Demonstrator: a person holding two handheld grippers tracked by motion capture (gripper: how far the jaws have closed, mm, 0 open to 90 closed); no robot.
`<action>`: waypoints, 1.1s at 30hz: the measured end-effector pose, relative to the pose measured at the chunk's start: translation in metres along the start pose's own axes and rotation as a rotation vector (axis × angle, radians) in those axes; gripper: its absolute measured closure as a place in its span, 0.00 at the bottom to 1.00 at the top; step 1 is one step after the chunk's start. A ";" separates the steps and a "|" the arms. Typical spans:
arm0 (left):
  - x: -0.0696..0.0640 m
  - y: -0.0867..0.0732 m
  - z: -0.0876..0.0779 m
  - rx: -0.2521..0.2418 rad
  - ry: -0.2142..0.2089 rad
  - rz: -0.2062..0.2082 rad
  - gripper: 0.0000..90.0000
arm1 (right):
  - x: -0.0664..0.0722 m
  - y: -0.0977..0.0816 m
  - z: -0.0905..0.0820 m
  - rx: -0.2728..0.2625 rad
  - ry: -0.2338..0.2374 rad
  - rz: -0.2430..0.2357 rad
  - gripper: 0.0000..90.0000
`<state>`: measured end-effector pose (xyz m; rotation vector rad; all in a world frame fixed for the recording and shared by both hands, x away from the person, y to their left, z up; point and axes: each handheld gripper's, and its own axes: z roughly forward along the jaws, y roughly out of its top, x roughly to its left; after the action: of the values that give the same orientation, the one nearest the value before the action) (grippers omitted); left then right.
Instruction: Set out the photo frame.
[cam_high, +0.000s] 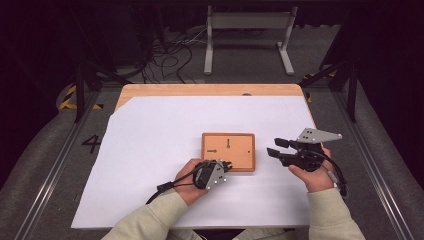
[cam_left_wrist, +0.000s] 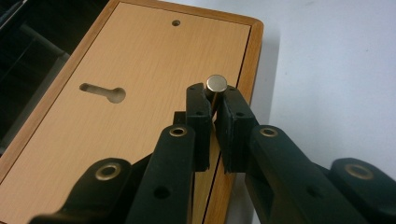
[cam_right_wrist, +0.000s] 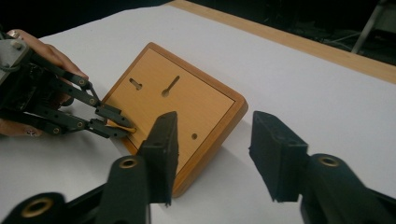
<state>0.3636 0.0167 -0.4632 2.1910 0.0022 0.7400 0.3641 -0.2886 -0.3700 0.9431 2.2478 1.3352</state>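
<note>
A wooden board (cam_high: 228, 151) with two keyhole slots (cam_left_wrist: 103, 92) and a small round hole lies flat on the white sheet. My left gripper (cam_high: 226, 165) rests at the board's near edge, shut on a short metal pin (cam_left_wrist: 216, 83). The pin's round end pokes out above the fingertips, over the board's rim. In the right gripper view the left gripper (cam_right_wrist: 122, 125) reaches in from the left onto the board (cam_right_wrist: 187, 100). My right gripper (cam_high: 274, 146) hovers just right of the board. It (cam_right_wrist: 215, 126) is open, with nothing between its jaws.
A white sheet (cam_high: 150, 150) covers most of the wooden table (cam_high: 200, 90). Beyond the table's far edge are floor cables (cam_high: 170, 55) and a metal stand (cam_high: 247, 30). Aluminium rails run along both sides of the table.
</note>
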 end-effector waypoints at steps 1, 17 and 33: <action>0.000 0.000 0.000 0.001 0.001 0.001 0.93 | 0.000 0.002 0.002 0.013 -0.003 0.004 0.51; -0.003 -0.002 0.000 0.007 0.015 0.017 0.93 | -0.019 0.018 0.069 0.227 0.055 0.096 0.32; -0.003 -0.002 0.000 0.008 0.015 0.022 0.93 | -0.026 0.010 0.115 0.313 0.136 0.170 0.27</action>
<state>0.3612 0.0171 -0.4661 2.1959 -0.0109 0.7701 0.4556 -0.2309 -0.4179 1.2049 2.5827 1.1647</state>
